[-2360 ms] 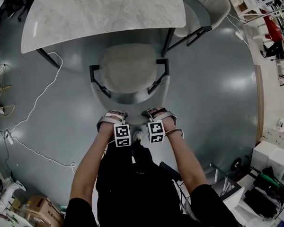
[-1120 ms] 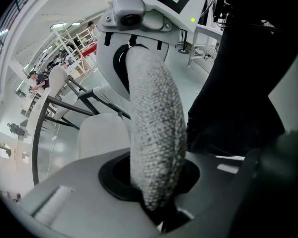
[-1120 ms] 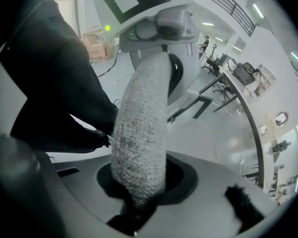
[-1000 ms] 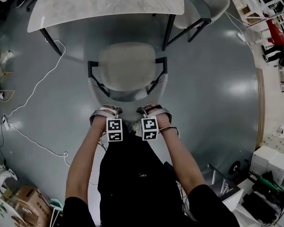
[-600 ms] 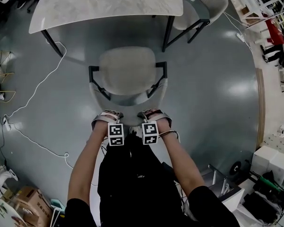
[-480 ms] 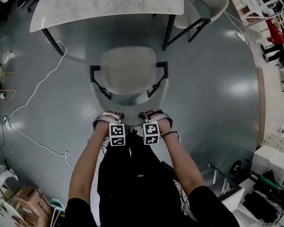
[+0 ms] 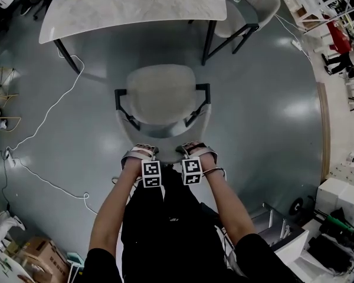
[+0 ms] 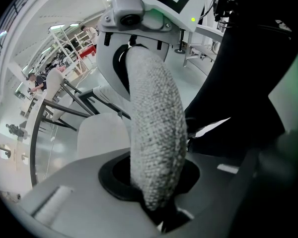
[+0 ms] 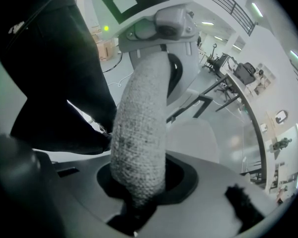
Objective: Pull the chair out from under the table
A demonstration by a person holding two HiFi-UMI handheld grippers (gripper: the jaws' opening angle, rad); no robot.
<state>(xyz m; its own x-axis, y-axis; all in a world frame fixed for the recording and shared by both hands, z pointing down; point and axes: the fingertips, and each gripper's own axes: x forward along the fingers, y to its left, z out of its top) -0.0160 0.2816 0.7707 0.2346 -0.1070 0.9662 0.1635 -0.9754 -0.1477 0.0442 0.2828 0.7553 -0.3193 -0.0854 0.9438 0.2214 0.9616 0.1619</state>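
The chair (image 7: 163,93), pale seat on a black frame, stands free of the marble table (image 7: 130,5), with floor showing between them. Its curved fabric backrest (image 7: 165,133) faces me. My left gripper (image 7: 143,152) is shut on the backrest's top edge left of middle, and my right gripper (image 7: 192,150) is shut on it right of middle. In the left gripper view the knitted backrest edge (image 8: 151,133) runs down into the jaws of the left gripper (image 8: 156,207). The right gripper view shows the same edge (image 9: 141,133) clamped by the right gripper (image 9: 136,207).
A second chair (image 7: 256,2) sits tucked at the table's right end. A white cable (image 7: 47,114) trails over the grey floor on the left. White boxes (image 7: 342,196) and gear stand at the lower right, a cardboard box (image 7: 38,252) at the lower left.
The chair and both grippers have slid toward me, away from the table. The strip of floor between seat and table edge has widened. Both grips are unchanged.
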